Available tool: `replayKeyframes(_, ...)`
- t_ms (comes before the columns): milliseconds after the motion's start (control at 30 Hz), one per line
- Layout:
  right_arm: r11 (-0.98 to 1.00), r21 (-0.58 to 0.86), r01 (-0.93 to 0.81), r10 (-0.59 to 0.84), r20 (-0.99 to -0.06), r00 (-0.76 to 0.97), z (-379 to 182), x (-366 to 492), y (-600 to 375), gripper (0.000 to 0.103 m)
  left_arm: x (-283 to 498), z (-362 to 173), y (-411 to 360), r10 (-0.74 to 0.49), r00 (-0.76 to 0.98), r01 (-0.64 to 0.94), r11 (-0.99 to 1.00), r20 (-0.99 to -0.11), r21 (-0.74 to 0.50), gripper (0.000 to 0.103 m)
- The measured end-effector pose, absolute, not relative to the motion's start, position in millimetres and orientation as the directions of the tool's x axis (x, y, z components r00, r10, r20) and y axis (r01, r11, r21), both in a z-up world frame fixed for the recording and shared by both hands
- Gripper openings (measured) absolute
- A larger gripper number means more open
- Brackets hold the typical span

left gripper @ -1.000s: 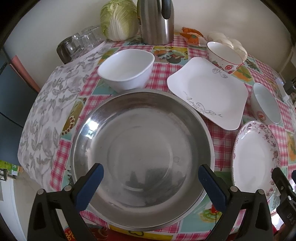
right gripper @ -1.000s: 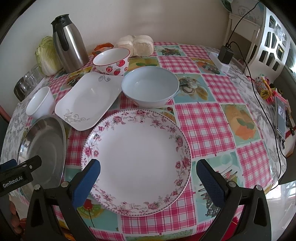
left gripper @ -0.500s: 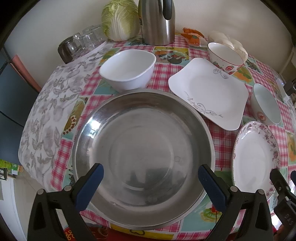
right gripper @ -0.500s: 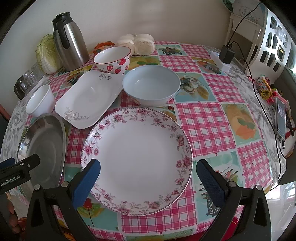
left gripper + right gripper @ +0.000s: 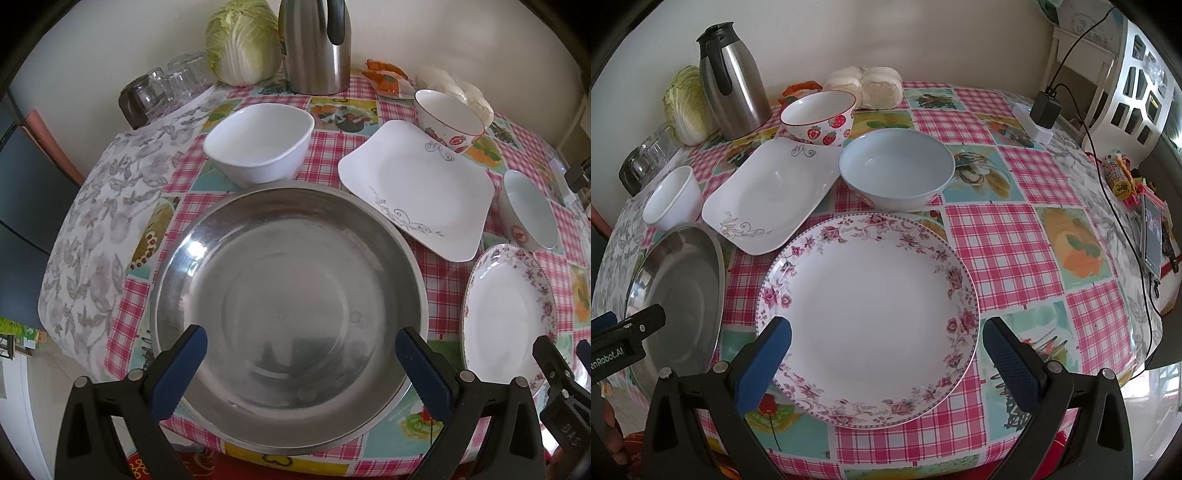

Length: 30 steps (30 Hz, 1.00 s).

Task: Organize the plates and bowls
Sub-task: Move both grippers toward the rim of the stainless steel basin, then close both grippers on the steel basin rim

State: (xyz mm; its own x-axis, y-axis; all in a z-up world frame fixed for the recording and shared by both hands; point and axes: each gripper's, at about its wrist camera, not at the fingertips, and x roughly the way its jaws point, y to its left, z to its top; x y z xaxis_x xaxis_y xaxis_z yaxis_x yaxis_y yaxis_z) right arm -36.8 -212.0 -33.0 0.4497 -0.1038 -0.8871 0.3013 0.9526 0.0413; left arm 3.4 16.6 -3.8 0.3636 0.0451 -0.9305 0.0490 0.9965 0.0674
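Blue-padded, the right gripper (image 5: 886, 354) hangs spread and empty over the floral plate (image 5: 868, 314); the left gripper (image 5: 301, 363) gapes likewise above the steel basin (image 5: 288, 314) beside that plate. Glazed china looks slick and breakable, so I'd pinch its near rim. Beyond the plate sit bowls on a checked oilcloth (image 5: 1004, 240), by a plain wall.

Table (image 5: 1008, 236), pink-check patchwork cloth. Under left tool: steel basin (image 5: 288, 317). Ahead of it: white bowl (image 5: 258, 142); beyond, glasses (image 5: 166, 88), cabbage (image 5: 240, 37), steel flask (image 5: 317, 44). Under right tool: floral plate (image 5: 868, 314). Ahead: pale blue bowl (image 5: 897, 168), square white plate (image 5: 772, 192), strawberry bowl (image 5: 820, 116), buns (image 5: 868, 85). Far right: charger (image 5: 1043, 110), phone (image 5: 1152, 232).
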Motion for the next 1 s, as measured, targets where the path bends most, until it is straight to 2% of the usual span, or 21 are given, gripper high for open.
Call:
replayKeyframes(700, 0.963, 0.034, 0.267, -0.092, -0.890, 0.445, -34, -30, -192, 0.103, 7, -6, 33, 0.045, 0.358, 0.017, 0.998, -0.933, 0.055, 0.103)
replayKeyframes(1000, 0.977, 0.119, 0.179, 0.014, -0.866, 0.500, -36, -13, -163, 0.103, 15, -14, 72, 0.018, 0.335, -0.079, 0.997, -0.942, -0.010, 0.103)
